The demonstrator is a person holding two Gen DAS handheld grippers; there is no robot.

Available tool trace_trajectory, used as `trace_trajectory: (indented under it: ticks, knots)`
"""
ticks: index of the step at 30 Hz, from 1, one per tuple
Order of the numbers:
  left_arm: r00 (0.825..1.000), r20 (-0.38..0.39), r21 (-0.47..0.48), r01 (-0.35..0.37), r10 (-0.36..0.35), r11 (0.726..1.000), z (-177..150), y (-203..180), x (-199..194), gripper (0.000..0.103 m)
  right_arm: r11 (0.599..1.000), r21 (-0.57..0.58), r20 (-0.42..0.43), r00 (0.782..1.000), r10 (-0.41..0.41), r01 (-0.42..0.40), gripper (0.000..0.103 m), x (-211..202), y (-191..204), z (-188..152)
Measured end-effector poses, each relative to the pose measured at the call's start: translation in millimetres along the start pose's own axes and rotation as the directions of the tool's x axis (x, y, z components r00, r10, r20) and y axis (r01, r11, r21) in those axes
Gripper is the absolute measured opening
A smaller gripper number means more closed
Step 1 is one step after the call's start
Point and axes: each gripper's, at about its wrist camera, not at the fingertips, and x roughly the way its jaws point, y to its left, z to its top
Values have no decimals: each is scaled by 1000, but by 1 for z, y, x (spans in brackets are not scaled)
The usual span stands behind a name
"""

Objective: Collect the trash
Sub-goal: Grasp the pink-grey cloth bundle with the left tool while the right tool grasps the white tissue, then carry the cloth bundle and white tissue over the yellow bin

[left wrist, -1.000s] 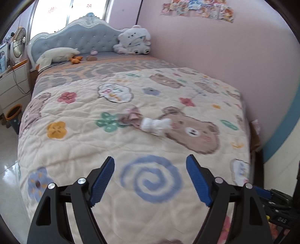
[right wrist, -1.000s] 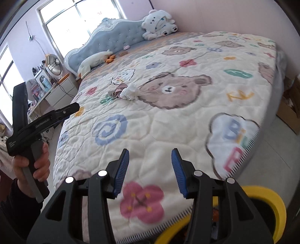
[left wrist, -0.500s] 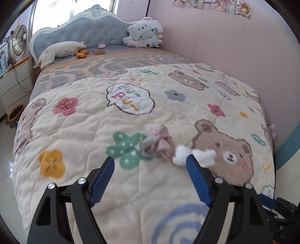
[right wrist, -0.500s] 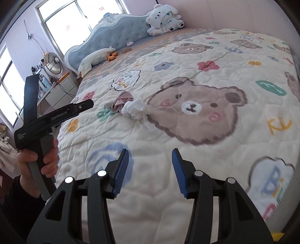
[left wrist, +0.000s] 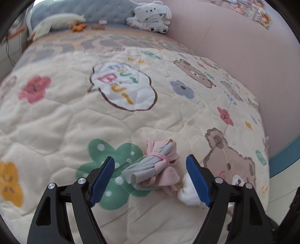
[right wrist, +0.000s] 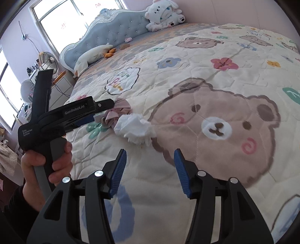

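A pink and grey bundle of cloth (left wrist: 155, 167) tied with a pink band lies on the quilt (left wrist: 65, 120), with a crumpled white tissue (left wrist: 187, 193) right beside it. My left gripper (left wrist: 151, 180) is open and its jaws stand on either side of the bundle, just above the quilt. In the right wrist view the bundle (right wrist: 114, 112) and the tissue (right wrist: 135, 129) lie ahead of my right gripper (right wrist: 150, 172), which is open and empty a short way in front of the tissue. The left gripper (right wrist: 105, 104) reaches the bundle from the left.
A white plush toy (right wrist: 165, 15) sits by the blue headboard (right wrist: 112, 28). A pillow (right wrist: 91, 56) and small toys lie at the bed's head. A fan (right wrist: 46, 62) and a nightstand stand left of the bed. A pink wall (left wrist: 243, 47) runs along the right.
Both grippers have moved forward over the bed toward the bundle and tissue. The left jaws now straddle the bundle. Both stay open.
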Motion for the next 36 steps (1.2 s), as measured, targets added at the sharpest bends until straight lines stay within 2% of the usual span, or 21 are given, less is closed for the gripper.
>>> trace_trajectory:
  ticks: [2, 5, 10, 13, 16, 18, 21, 25, 29, 36]
  knots:
    - [1000, -8, -18, 30, -31, 999, -1, 2, 6, 75, 1000, 6, 0, 1000, 5, -5, 55, 6, 0, 4]
    - [998, -12, -12, 62, -62, 998, -4, 1, 13, 66, 1000, -12, -2, 1000, 7, -7, 55, 16, 6, 11]
    - [994, -20, -46, 109, -110, 993, -6, 8, 27, 42, 999, -45, -23, 1000, -3, 2, 55, 37, 14, 19]
    - [984, -19, -85, 174, -177, 981, -5, 15, 31, 30, 999, -46, -36, 999, -7, 5, 54, 49, 15, 21]
    - [980, -4, -94, 199, -200, 976, -8, 17, 32, 28, 998, -68, -35, 999, -21, 18, 41, 57, 19, 25]
    - [977, 2, -101, 213, -214, 972, -8, 19, 32, 27, 997, -78, -33, 999, -15, 12, 29, 60, 22, 27]
    - [970, 10, -120, 241, -242, 963, -7, 22, 30, 26, 994, -111, -20, 1000, -20, 18, 20, 60, 29, 28]
    - [965, 21, -132, 262, -261, 956, -7, 26, 27, 26, 993, -119, -26, 999, -28, 24, 17, 57, 27, 26]
    - [965, 42, -106, 262, -259, 959, -8, 21, 14, 26, 993, -112, -22, 999, -34, 32, 13, 46, 25, 23]
    - [967, 84, -48, 244, -240, 968, -13, 8, -26, 26, 991, -126, 19, 999, -35, 37, 13, 2, 30, 12]
